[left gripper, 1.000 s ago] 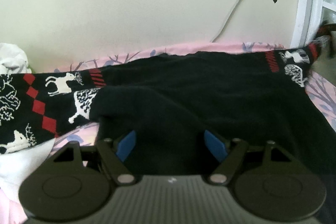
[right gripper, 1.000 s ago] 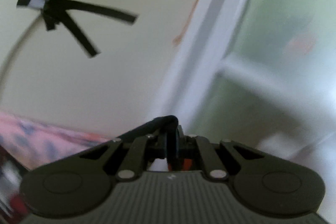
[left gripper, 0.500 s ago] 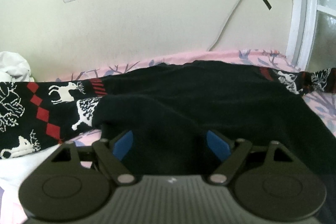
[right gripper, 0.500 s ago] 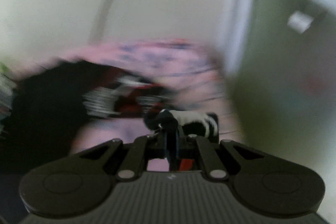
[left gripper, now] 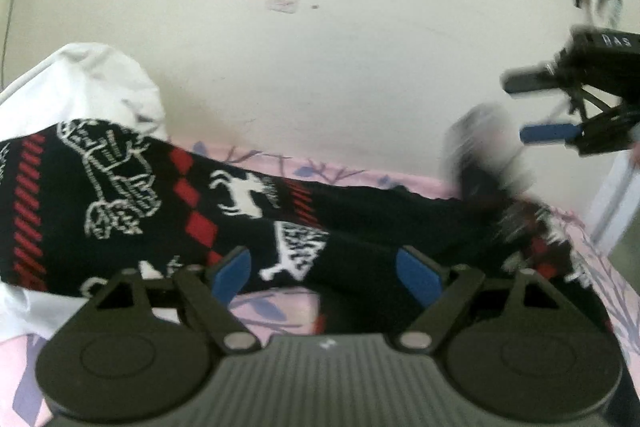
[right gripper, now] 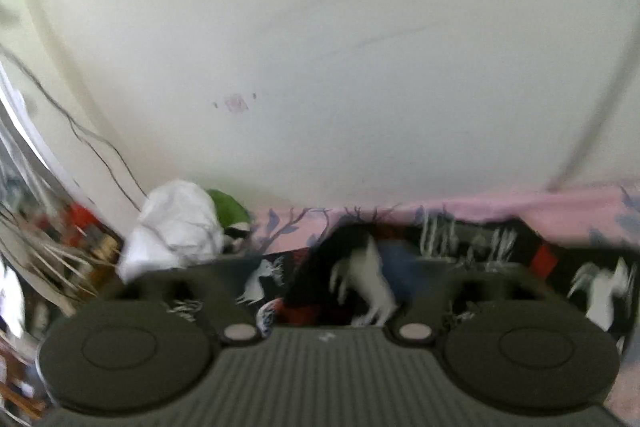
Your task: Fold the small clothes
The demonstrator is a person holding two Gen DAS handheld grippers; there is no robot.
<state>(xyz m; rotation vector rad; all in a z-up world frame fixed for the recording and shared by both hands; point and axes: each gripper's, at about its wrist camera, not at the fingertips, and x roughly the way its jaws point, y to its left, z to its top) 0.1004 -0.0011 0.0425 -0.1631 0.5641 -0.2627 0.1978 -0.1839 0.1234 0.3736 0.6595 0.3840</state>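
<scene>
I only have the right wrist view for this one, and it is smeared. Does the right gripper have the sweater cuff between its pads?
Observer: No. The left wrist view shows the right gripper in the air with its jaws opening. The blurred cuff hangs just below and beside the pads, not between them.
Operator: And the left gripper? It is not in my view at all.
Observer: The left gripper is open. Its blue pads stand apart above the black patterned sweater and clamp nothing.
</scene>
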